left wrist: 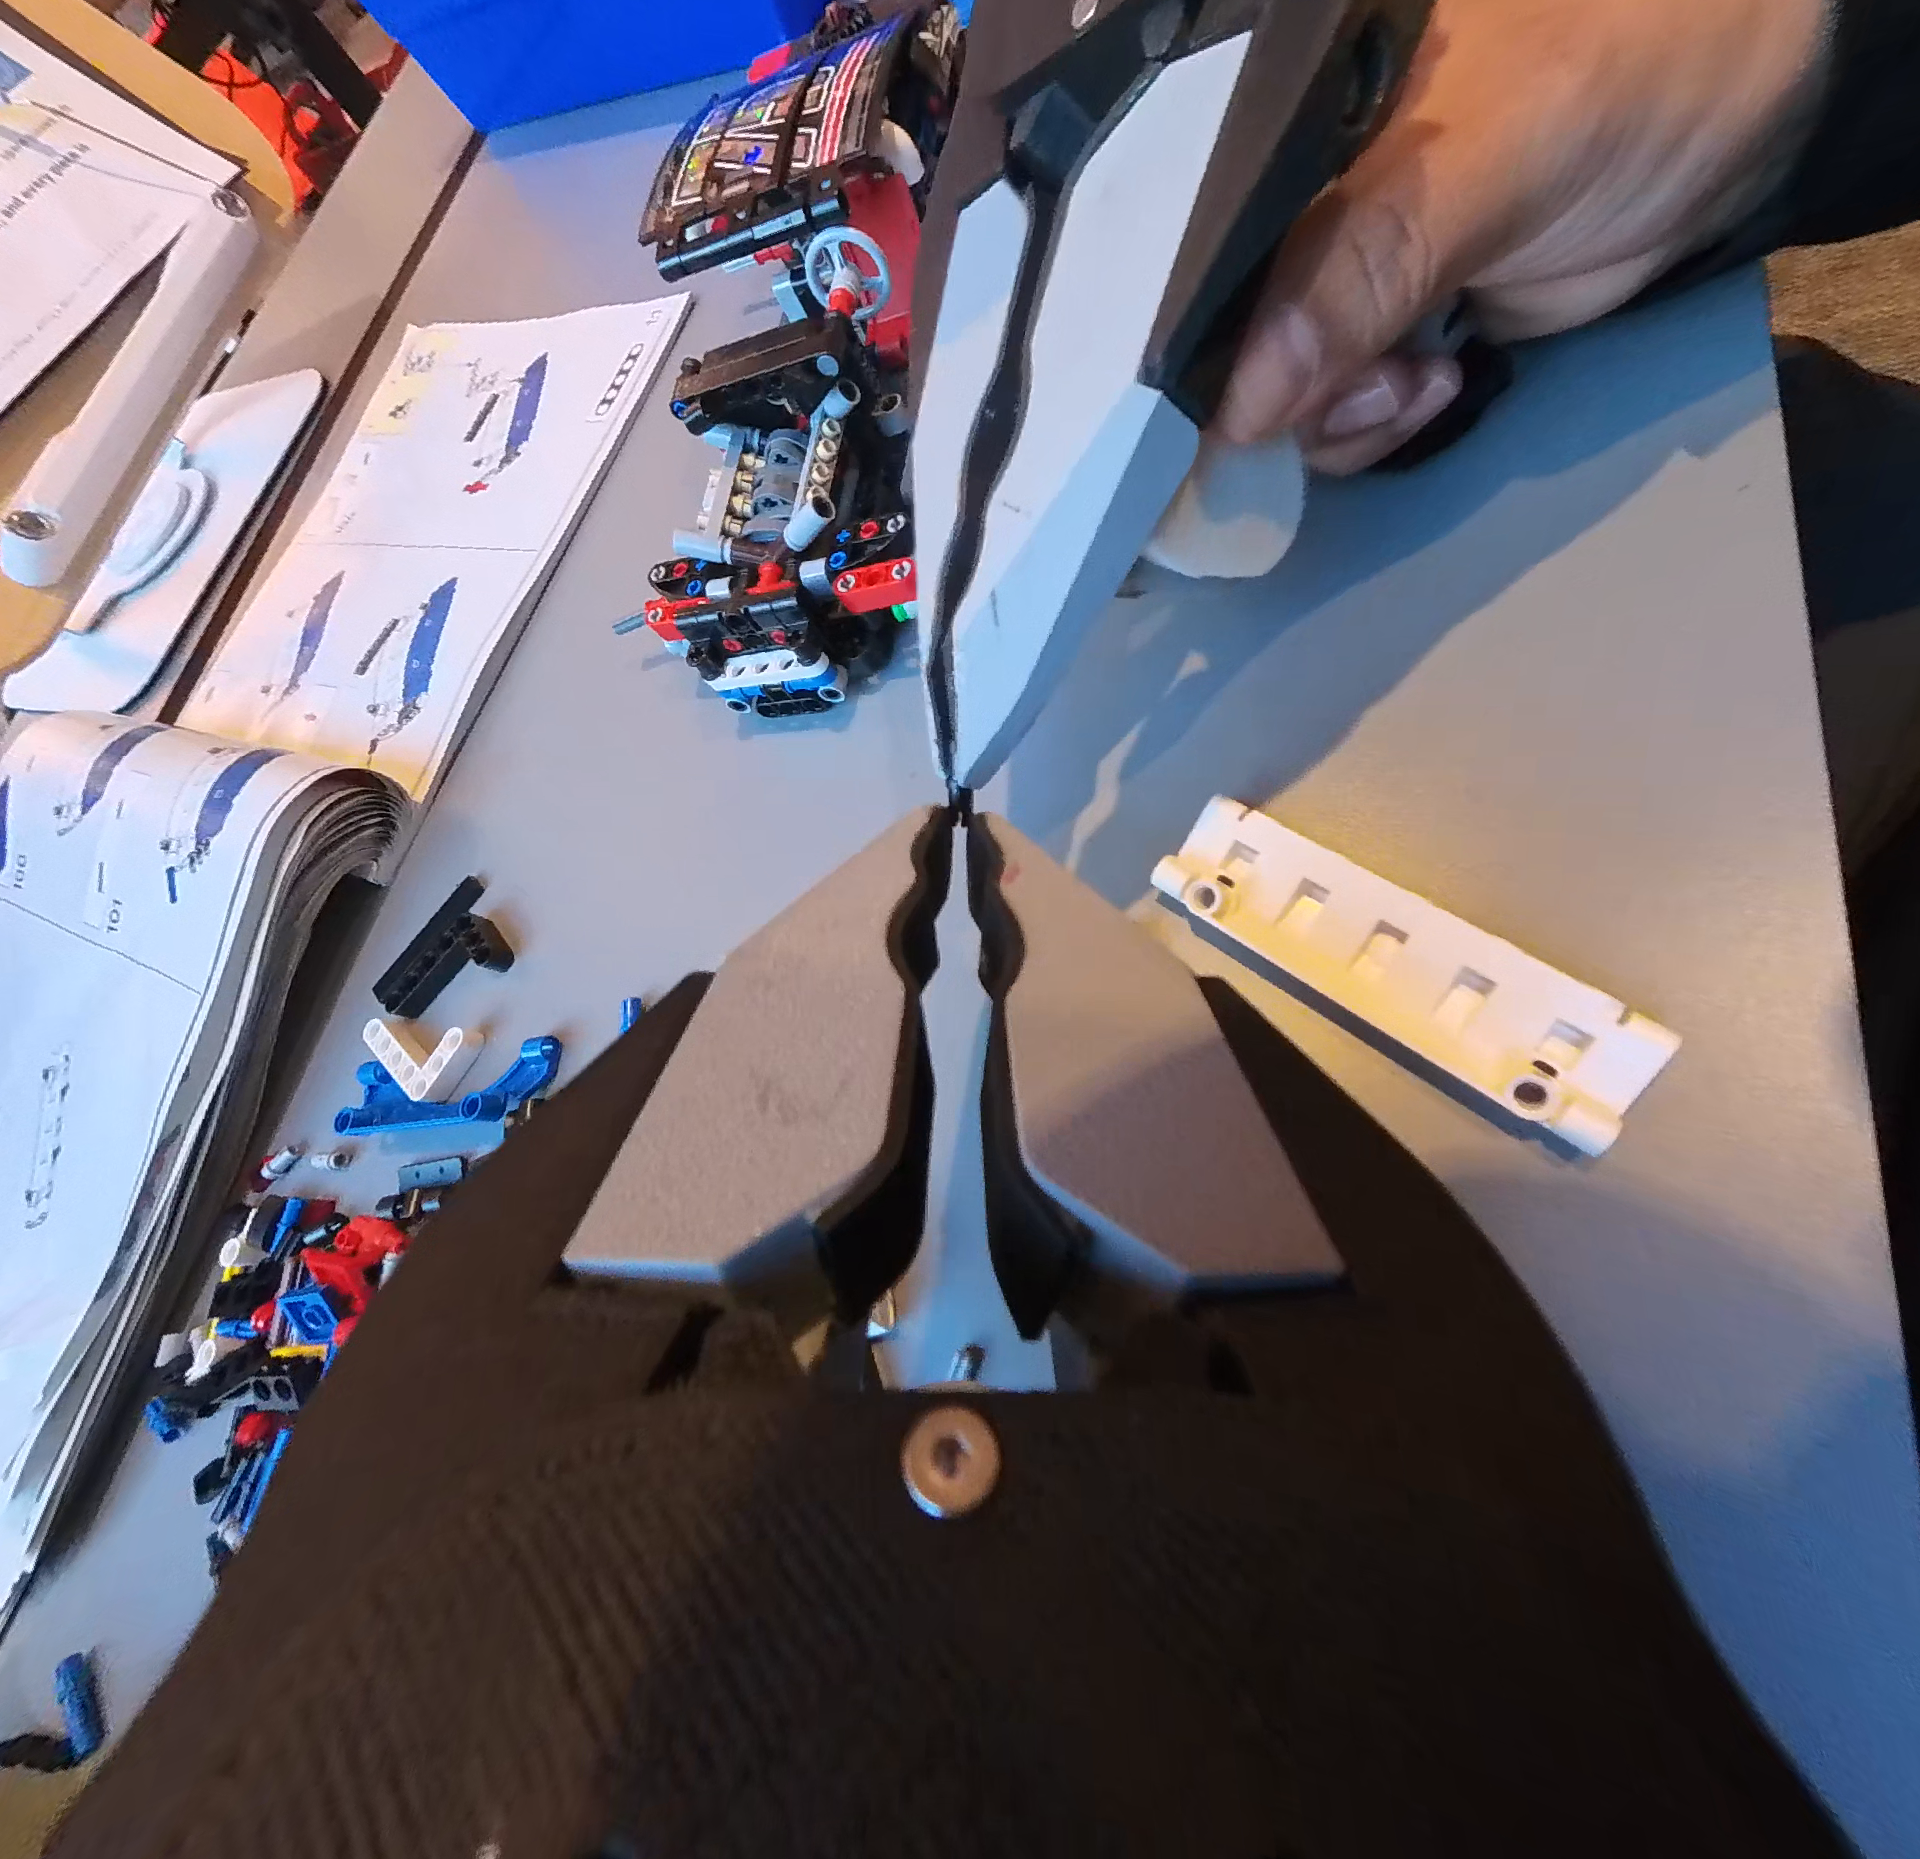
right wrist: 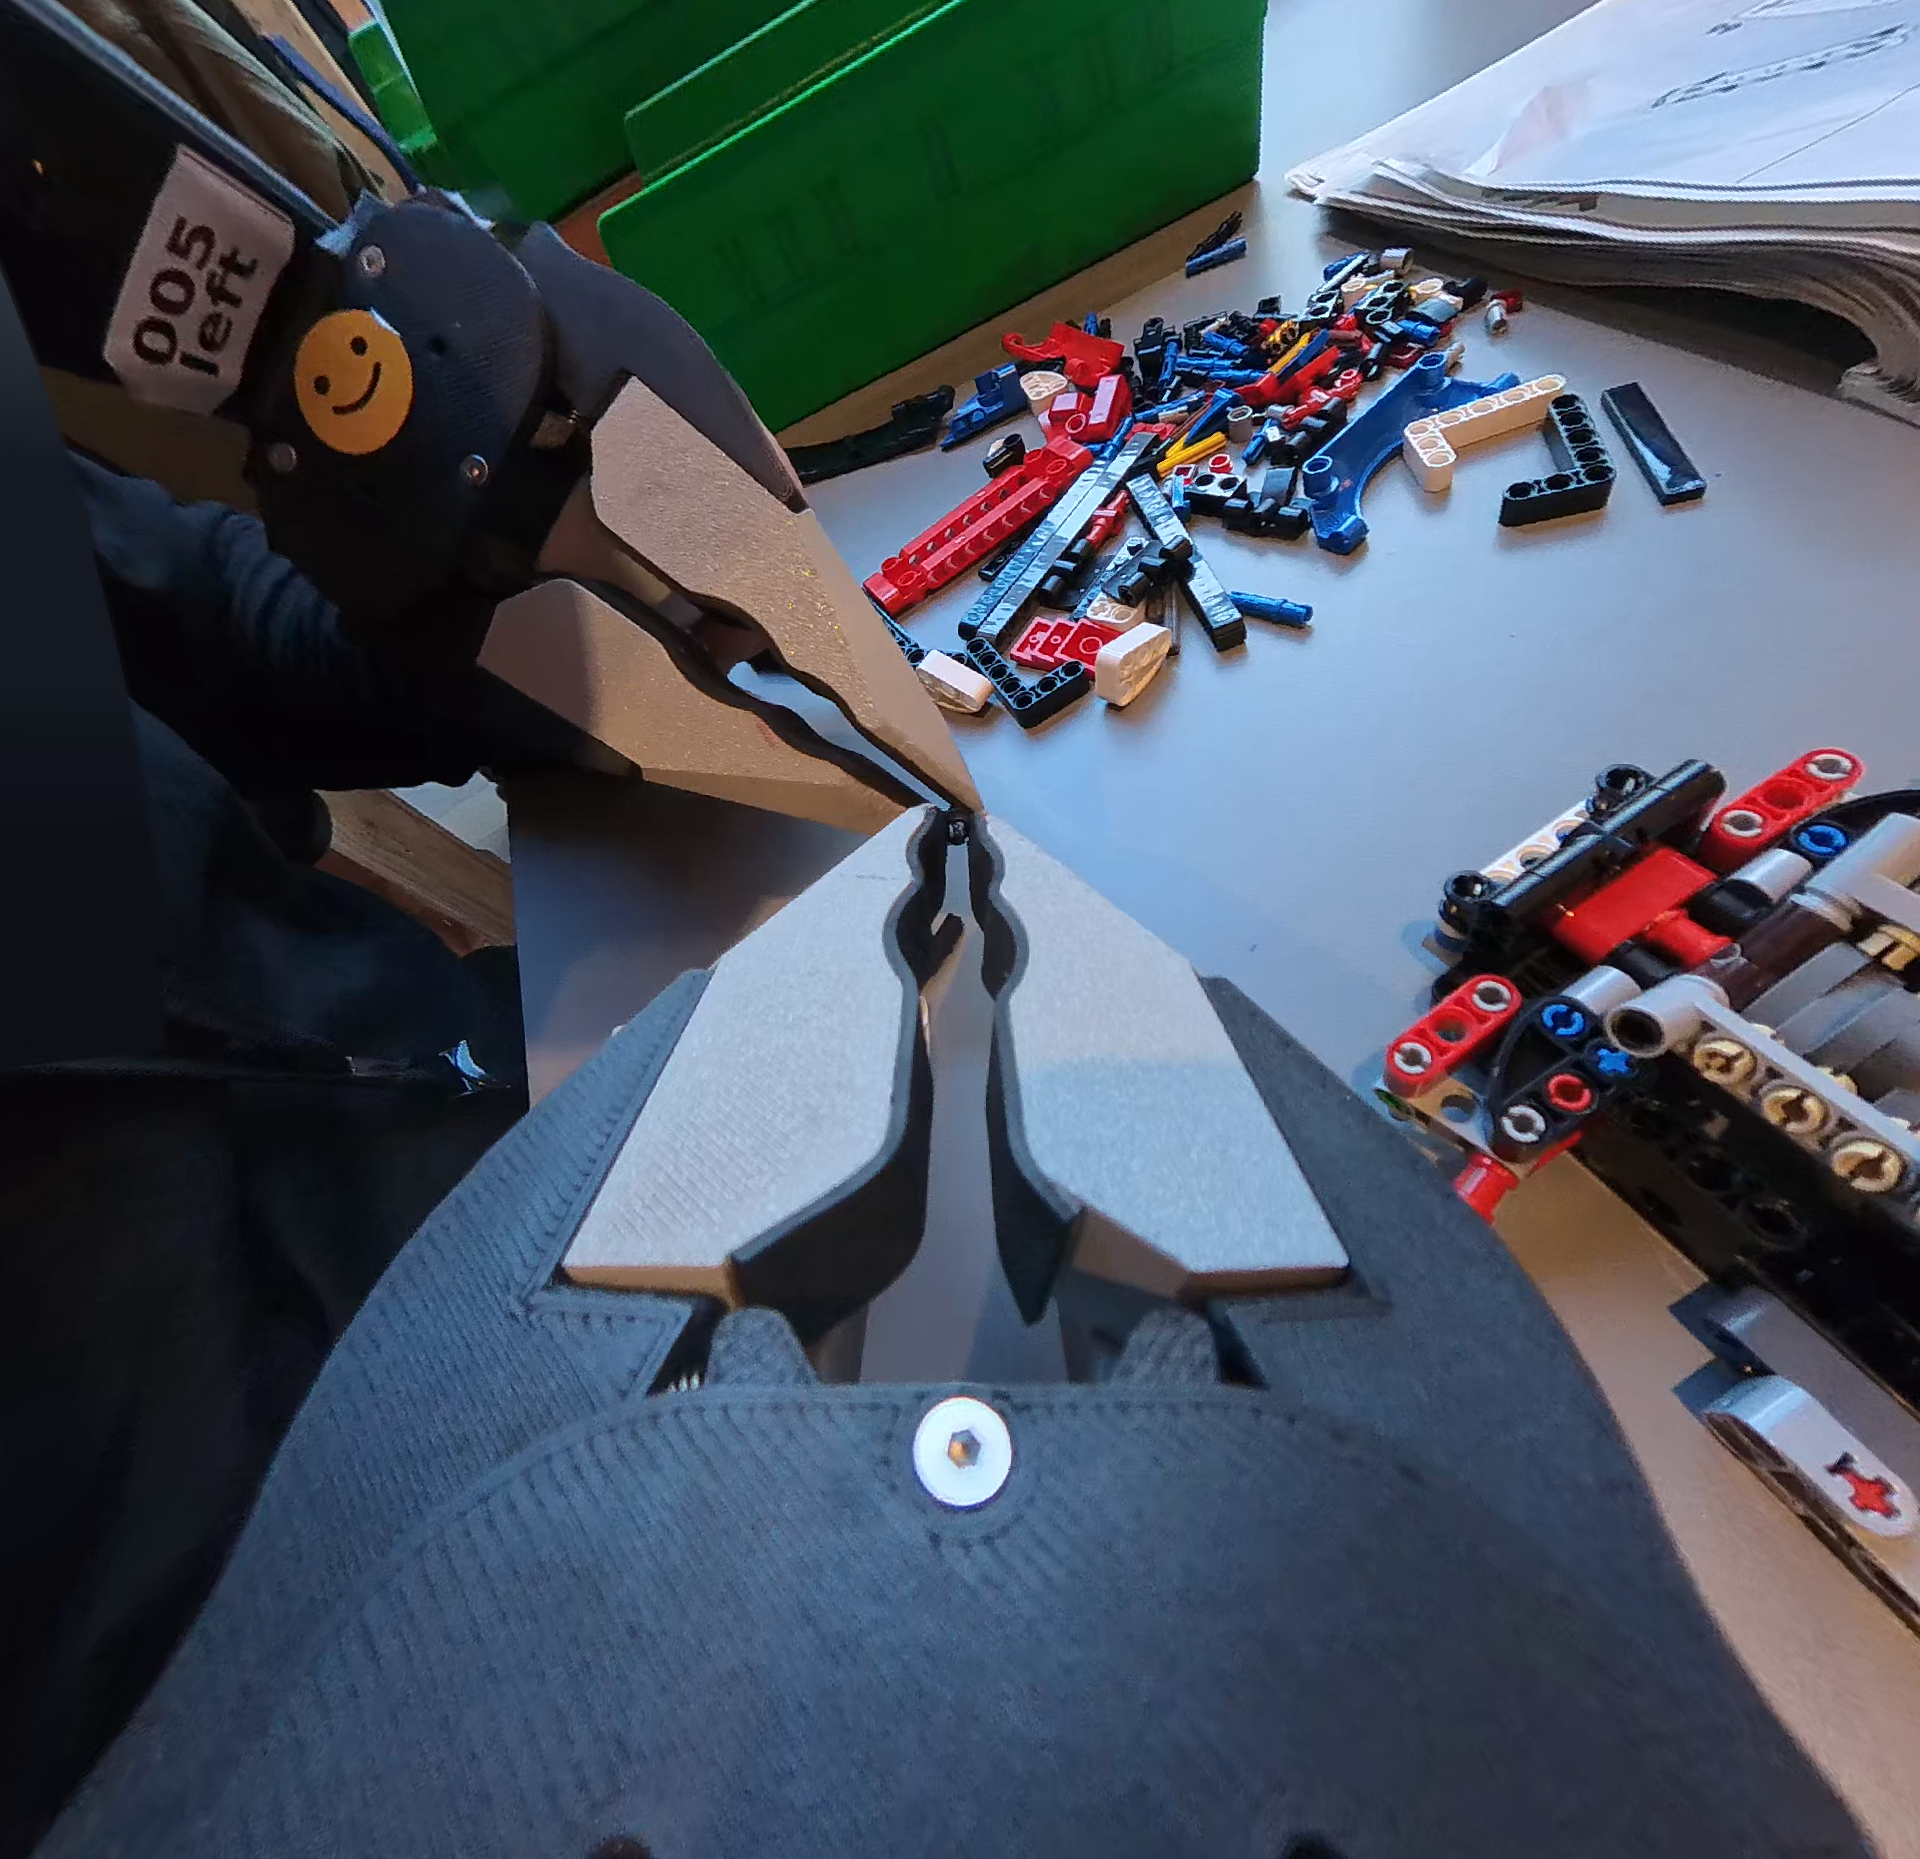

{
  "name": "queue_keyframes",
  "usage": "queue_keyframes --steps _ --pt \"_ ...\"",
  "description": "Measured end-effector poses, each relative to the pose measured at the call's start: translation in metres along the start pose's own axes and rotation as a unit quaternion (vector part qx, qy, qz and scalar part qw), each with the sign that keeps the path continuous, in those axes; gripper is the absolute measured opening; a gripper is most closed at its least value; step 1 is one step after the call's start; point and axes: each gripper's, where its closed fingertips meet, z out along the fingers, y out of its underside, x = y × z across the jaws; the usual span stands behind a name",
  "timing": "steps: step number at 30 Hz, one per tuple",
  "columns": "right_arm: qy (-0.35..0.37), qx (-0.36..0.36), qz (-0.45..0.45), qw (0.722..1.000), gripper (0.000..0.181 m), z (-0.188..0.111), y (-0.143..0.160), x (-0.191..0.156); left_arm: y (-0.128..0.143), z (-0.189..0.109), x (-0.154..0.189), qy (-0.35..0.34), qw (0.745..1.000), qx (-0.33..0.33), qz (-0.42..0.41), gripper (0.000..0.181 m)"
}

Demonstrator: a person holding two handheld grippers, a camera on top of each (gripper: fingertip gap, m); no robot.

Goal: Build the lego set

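Observation:
My left gripper (left wrist: 951, 820) and my right gripper (right wrist: 956, 824) meet tip to tip a little above the grey table (left wrist: 1455, 666). Both are shut on a tiny black pin (right wrist: 956, 829), which also shows as a black speck in the left wrist view (left wrist: 958, 796). The right gripper (left wrist: 951, 770) comes down from the top of the left wrist view, held by a hand (left wrist: 1558, 199). The left gripper (right wrist: 961, 803) comes in from the upper left of the right wrist view. The partly built red and black car (left wrist: 790, 438) (right wrist: 1683, 1030) lies on the table beyond.
A long white panel (left wrist: 1413, 988) lies right of the tips. A pile of loose parts (right wrist: 1195, 490) (left wrist: 291, 1279) lies near the open instruction booklet (left wrist: 135, 978) (right wrist: 1662, 126). Green bins (right wrist: 935, 168) and a blue bin (left wrist: 623, 12) stand at the table's back.

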Motion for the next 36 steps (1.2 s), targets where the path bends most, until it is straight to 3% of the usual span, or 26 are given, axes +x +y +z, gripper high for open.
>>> queue_keyframes --steps 11,23,36 --pt "0.009 -0.007 -0.014 1.0 0.001 0.0 0.002 0.0 0.002 0.0 0.001 0.001 1.0 -0.009 0.004 0.0" --pt "0.013 0.0 0.003 1.0 0.001 -0.003 0.001 0.006 -0.003 0.007 0.0 0.017 0.999 0.03 -0.014 0.0" --pt "0.015 -0.021 -0.004 1.0 0.002 0.002 0.006 0.004 0.005 0.006 0.002 0.0 1.0 -0.018 0.014 0.0"
